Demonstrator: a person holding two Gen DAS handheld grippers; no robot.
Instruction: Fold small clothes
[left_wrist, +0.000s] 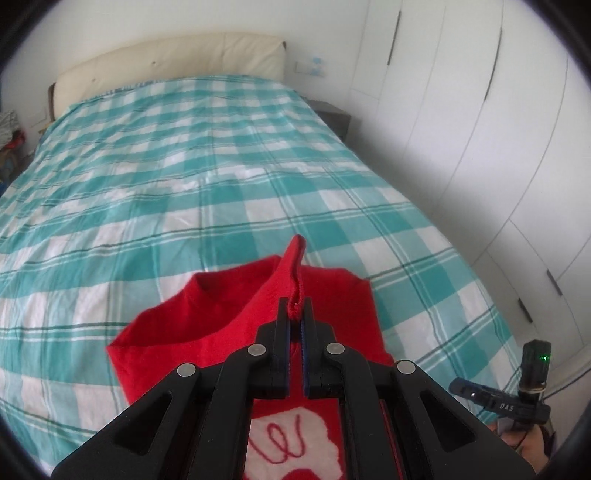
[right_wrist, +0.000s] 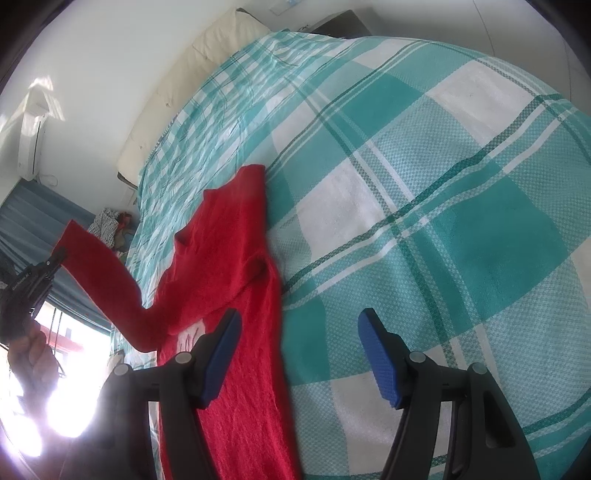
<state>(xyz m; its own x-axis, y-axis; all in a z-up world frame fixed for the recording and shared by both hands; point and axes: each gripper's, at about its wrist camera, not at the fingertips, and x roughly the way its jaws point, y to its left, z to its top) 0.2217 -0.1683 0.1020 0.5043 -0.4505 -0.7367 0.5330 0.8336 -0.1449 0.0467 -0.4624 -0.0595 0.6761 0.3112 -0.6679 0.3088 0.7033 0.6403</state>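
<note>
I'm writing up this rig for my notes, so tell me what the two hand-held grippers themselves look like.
Both are matte black. The left hand-held gripper has angular linkage arms with triangular cut-outs, round silver pivot pins and thin blue pads on its fingers. The right hand-held gripper has the same black arms and silver pins, with textured blue pads. In the left wrist view its black body carries small white lettering and a green indicator light.
</note>
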